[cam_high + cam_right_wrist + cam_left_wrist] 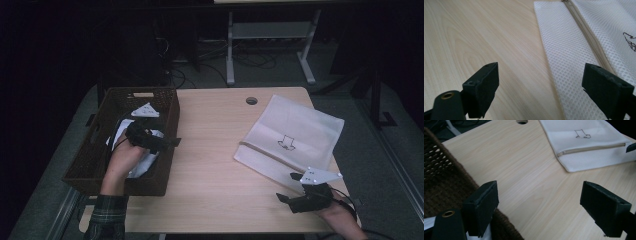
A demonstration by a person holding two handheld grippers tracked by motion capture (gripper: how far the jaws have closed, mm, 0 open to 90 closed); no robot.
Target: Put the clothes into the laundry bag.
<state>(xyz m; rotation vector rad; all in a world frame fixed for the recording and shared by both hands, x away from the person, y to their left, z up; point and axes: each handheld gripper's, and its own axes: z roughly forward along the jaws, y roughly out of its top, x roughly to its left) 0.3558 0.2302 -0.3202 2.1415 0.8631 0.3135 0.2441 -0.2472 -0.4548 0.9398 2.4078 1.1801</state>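
High view: the left gripper point(172, 142) is being held over the right wall of the brown woven basket point(97, 150), with its fingers standing wide apart and nothing between them. White cloth point(145, 162) is lying inside the basket, under and beside the left hand point(122, 155); how many pieces are in there cannot be told. The right gripper point(286, 196) is being kept low at the near right of the desk point(210, 165), its fingers likewise spread and empty, just beside the near edge of the white mesh laundry bag point(295, 132).

The bag is lying flat on the right half of the desk, well apart from the basket. In the left gripper view its zipper point(591, 148) is being shown closed along most of its length, so nothing is likely held in it yet; its contents cannot be seen through the mesh.

Judged from here, trouble is being risked in two ways. The cloth could be snagged on the basket's rough weave or pinched only at a corner and dropped on the way across. The thin mesh could also be bunched or dragged over the smooth desk if the right fingers are closed on it without the zipper pull being found.
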